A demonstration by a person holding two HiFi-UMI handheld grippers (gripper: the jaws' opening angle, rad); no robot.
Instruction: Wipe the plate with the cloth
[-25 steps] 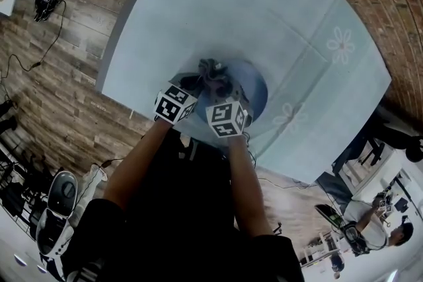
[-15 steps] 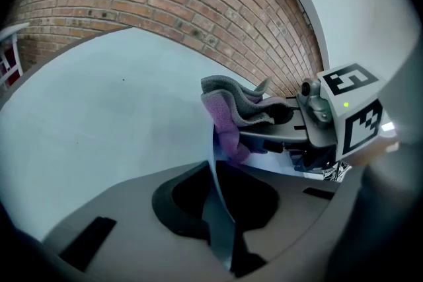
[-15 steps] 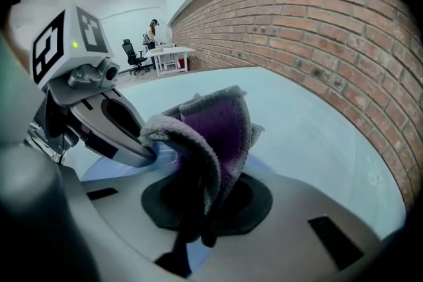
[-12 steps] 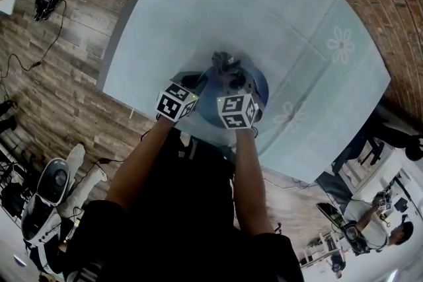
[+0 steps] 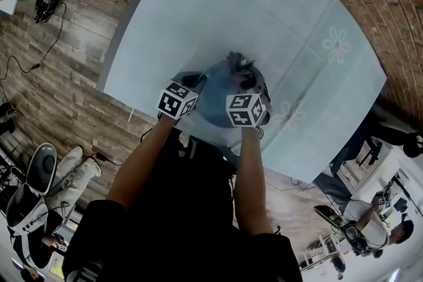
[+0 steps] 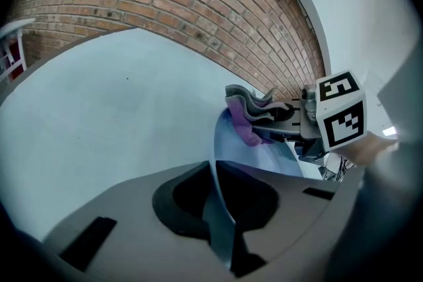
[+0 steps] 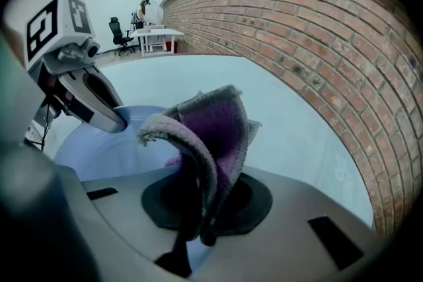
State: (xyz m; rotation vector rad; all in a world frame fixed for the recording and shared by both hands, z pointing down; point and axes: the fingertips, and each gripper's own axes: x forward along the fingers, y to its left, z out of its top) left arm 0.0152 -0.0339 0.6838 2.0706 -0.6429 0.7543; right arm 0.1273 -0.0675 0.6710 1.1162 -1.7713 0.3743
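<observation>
So: wood floor (image 5: pixel 59 96) left, pale blue tablecloth (image 5: pixel 264 10) in the middle, brick wall (image 5: pixel 370 3) right. The left gripper (image 5: pixel 196 81) is clamped on the blue plate (image 5: pixel 215 102) by its rim, and the right gripper (image 5: pixel 248 79) pinches the purple-grey cloth (image 5: pixel 239 64) on the plate's far side. The marker cubes (image 5: pixel 177 102) hide the near rim.

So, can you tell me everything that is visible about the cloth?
The purple and grey terry cloth looks soft and fuzzy, grey on one face, purple on the other. It is folded and bunched, pinched between the fingers of the right gripper, and stands up above them. Its lower edge rests on the pale blue round plate, near the rim.
</observation>
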